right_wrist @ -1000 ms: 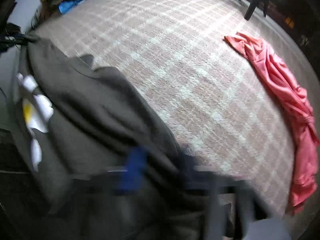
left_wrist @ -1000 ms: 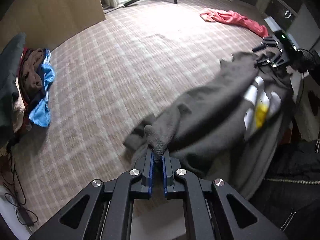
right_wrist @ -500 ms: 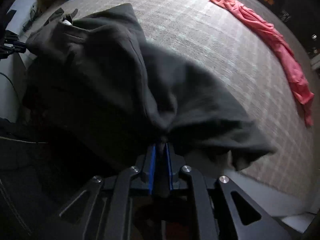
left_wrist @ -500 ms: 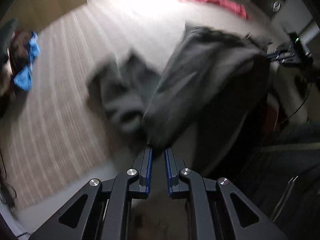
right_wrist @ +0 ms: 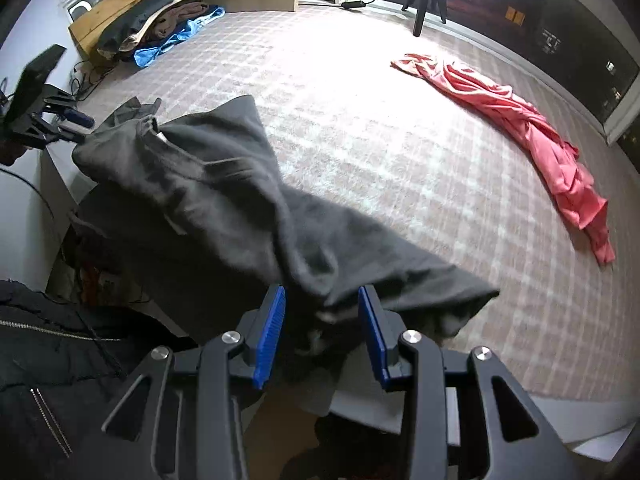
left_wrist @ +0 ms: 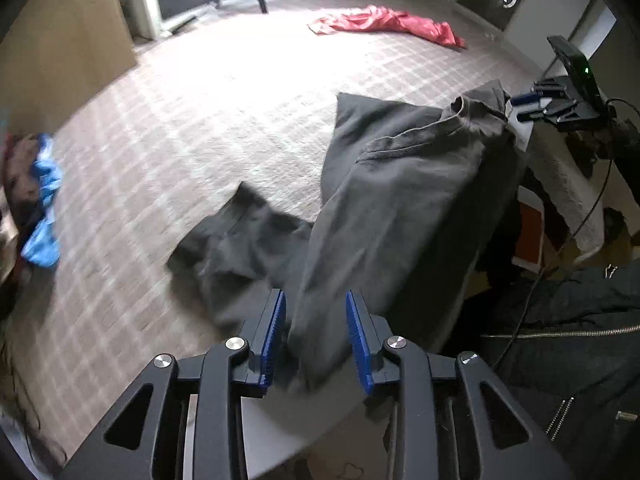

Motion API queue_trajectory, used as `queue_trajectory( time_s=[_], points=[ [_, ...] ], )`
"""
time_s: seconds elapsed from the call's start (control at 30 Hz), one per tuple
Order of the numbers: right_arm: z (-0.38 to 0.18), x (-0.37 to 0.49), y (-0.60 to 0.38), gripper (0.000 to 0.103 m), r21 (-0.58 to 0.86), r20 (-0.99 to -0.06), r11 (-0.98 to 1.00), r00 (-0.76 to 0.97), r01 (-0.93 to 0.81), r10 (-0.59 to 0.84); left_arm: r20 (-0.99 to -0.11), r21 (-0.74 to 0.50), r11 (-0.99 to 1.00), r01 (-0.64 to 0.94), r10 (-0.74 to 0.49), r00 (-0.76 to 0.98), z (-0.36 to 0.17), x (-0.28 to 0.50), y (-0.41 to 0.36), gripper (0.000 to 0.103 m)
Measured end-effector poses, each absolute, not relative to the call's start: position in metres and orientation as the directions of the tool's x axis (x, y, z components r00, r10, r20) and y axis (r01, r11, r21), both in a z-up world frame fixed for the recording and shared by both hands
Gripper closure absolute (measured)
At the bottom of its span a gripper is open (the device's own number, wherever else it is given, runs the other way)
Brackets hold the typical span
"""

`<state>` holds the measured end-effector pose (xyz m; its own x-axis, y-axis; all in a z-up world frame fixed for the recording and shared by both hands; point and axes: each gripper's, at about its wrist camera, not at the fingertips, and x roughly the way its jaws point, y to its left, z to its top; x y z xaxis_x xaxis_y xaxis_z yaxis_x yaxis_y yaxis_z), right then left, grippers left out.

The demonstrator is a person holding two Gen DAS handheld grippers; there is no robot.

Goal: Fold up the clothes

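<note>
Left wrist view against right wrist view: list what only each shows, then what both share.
Only the left wrist view: the dark grey sweatshirt's sleeve spread flat on the carpet, and an orange-and-white box.
Only the right wrist view: a wooden bench and a black furniture leg.
Both: the dark grey sweatshirt, red garment, blue cloth, checked carpet, each claw open.

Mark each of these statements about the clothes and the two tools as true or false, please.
1. Both tools are open. True: the left tool and the right tool show wide gaps between their blue pads.
2. The dark grey sweatshirt is neatly folded. False: it lies crumpled on the carpet.
3. A red garment lies apart from the sweatshirt. True.
4. The red garment sits between the right tool's pads. False: only the sweatshirt is there.
</note>
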<state>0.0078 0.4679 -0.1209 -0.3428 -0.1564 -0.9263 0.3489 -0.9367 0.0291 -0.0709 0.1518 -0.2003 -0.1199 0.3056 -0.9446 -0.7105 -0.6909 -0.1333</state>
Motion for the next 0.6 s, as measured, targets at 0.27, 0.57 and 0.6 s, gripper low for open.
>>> queue_trajectory(
  time_s=[0.27, 0.57, 0.6],
  points=[
    [-0.129, -0.032, 0.462, 0.062, 0.098, -0.926, -0.854, -0.267, 0.511, -0.266, -0.967, -0.195, -0.715, -0.671, 0.256, 0.007, -0.232, -0.078, 0.161, 0.094],
    [-0.162, -0.044, 0.449, 0.083, 0.231, -0.932, -0.783, -0.099, 0.578, -0.348, -0.937, -0.223, -0.744, -0.630, 0.342, -0.072, -0.212, -0.047, 0.150, 0.099],
    [-0.163, -0.042, 0.449, 0.084, 0.237, -0.932, -0.781, -0.091, 0.577, -0.351, -0.932, -0.229, -0.748, -0.623, 0.353, -0.081, -0.211, -0.043, 0.148, 0.099]
  ],
)
